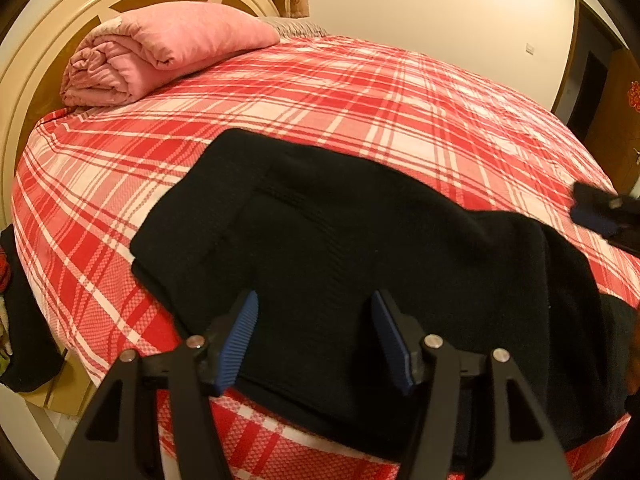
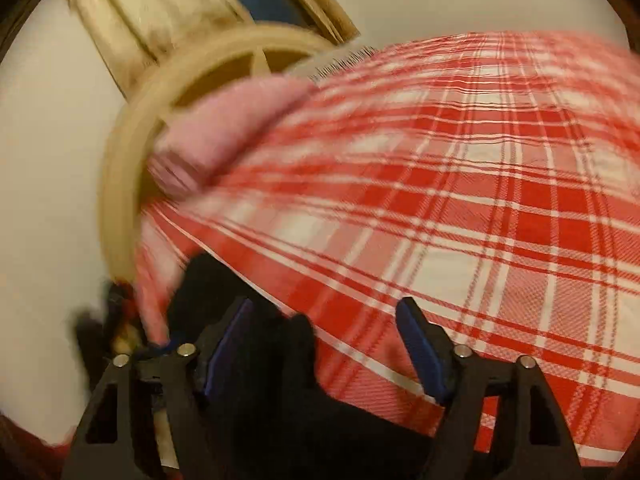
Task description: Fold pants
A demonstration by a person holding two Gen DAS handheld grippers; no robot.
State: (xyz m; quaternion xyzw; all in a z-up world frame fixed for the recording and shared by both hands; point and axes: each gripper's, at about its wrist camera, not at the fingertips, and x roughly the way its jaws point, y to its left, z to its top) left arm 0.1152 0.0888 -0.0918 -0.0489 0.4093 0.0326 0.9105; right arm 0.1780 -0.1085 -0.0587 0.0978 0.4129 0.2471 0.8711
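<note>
1. Bed w/ red plaid sheet [image 1: 360, 92] fills the view ahead of both tongs; pink rolled quilt [image 1: 160, 52] far beyond my left tong, by the headboard.
2. Black pants [image 1: 360, 240] lie folded over in a thick slab right under & ahead of the left tong [image 1: 314, 340], near the bed edge.
3. Left tong: spread, pads apart over the cloth, pinching nothing.
4. Right tong [image 2: 326, 344]: spread too, cloth below the gap, not pinched; view blurred.
5. I'd judge: between folds. Next: grab one end w/ both, carry across.

A home bedroom: plaid-sheeted bed [image 1: 360, 92], cream round headboard [image 1: 36, 64], rolled pink quilt [image 1: 160, 52].
</note>
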